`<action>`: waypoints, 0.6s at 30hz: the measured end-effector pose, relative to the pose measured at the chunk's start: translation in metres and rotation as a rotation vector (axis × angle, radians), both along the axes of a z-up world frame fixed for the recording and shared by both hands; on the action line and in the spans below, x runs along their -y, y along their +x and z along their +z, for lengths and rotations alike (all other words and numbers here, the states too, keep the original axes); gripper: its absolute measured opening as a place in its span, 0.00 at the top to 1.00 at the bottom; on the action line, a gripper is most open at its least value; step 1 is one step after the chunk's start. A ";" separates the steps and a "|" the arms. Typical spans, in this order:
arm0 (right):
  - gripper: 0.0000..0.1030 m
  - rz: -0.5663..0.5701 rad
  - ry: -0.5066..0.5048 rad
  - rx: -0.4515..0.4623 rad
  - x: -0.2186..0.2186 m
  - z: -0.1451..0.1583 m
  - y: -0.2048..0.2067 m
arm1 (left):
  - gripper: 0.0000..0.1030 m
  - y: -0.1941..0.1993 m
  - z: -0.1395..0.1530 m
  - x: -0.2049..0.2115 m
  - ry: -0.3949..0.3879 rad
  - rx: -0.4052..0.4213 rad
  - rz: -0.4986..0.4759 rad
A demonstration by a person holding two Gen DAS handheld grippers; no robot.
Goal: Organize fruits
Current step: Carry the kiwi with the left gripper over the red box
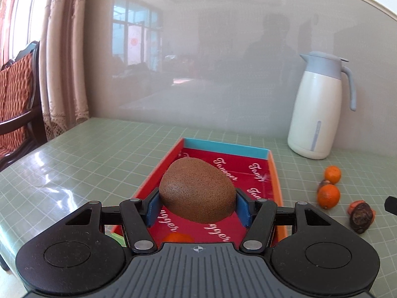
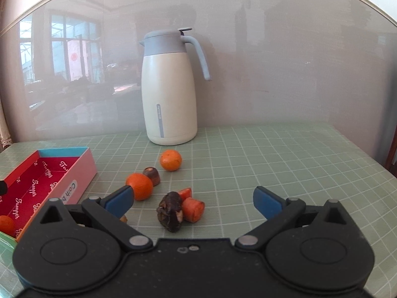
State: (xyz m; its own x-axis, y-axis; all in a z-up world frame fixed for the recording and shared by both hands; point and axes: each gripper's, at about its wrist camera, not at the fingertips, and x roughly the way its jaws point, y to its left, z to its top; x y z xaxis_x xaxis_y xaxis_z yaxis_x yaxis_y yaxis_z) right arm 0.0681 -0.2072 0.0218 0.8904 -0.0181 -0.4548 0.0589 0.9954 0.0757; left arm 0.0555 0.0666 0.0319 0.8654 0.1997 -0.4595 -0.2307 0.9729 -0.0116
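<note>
Got the left gripper clamped on the kiwi right over the box, so I'd just lower and let go, while the right gripper hangs wide apart facing the oranges.

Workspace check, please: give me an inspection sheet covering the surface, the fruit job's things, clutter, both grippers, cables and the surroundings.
Surface: green gridded table cover, glossy.
Job's things: kiwi held over the red box; one orange lies inside the box; two oranges lie loose on the cover to the box's right.
Clutter: two dark brown pieces and carrot chunks among the loose oranges; what the dark pieces are cannot be told.
Grippers: left gripper shut on the kiwi; right gripper open, holding nothing, above the dark piece.
Cables: nothing seen.
Surroundings: white jug at the wall; curtain and chair to the left.
</note>
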 end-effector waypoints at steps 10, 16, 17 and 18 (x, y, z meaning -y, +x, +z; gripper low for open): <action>0.00 0.032 0.011 0.002 -0.015 0.001 0.003 | 0.41 0.019 -0.005 -0.026 -0.027 -0.033 0.040; 0.00 0.060 0.003 -0.006 -0.029 -0.002 0.007 | 0.41 0.037 -0.013 -0.023 -0.031 -0.071 0.005; 0.00 0.064 0.000 -0.008 -0.031 -0.002 0.007 | 0.41 0.039 -0.014 -0.023 -0.038 -0.077 0.004; 0.00 0.067 -0.004 -0.009 -0.032 -0.003 0.008 | 0.41 0.040 -0.015 -0.023 -0.043 -0.082 0.004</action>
